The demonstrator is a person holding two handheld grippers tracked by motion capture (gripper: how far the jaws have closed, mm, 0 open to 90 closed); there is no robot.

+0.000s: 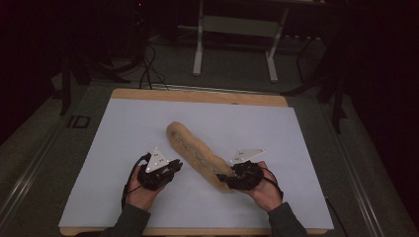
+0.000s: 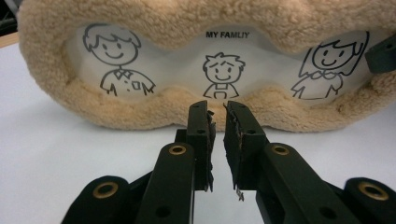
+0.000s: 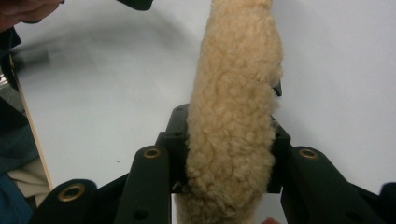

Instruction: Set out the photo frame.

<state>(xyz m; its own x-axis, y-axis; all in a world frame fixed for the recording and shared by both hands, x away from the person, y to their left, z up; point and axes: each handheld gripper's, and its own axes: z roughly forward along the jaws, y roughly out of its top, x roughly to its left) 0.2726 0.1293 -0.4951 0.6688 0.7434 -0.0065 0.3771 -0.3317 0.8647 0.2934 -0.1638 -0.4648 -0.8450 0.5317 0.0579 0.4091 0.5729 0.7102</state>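
Note:
A tan plush picture frame [image 1: 197, 153] stands on its long edge on the white sheet, running diagonally from centre to front right. Its window, with three cartoon figures and "MY FAMILY", faces my left gripper; the fleecy rim [image 2: 280, 18] surrounds it. My left gripper [image 1: 175, 165] sits just short of the frame's lower rim, its jaws [image 2: 219, 109] nearly together with only a thin slit and nothing between them. My right gripper [image 1: 225, 178] grips the frame's near end. In the right gripper view the fleece [image 3: 233, 93] fills the gap and both pads press its sides [image 3: 229, 121].
The white sheet [image 1: 128, 133] covers a wooden tabletop whose edge [image 1: 197, 96] shows at the back. A white metal stand [image 1: 234, 44] and cables [image 1: 148, 69] are on the dark floor beyond. The person's sleeve [image 3: 18, 140] lies at the left of the right gripper view.

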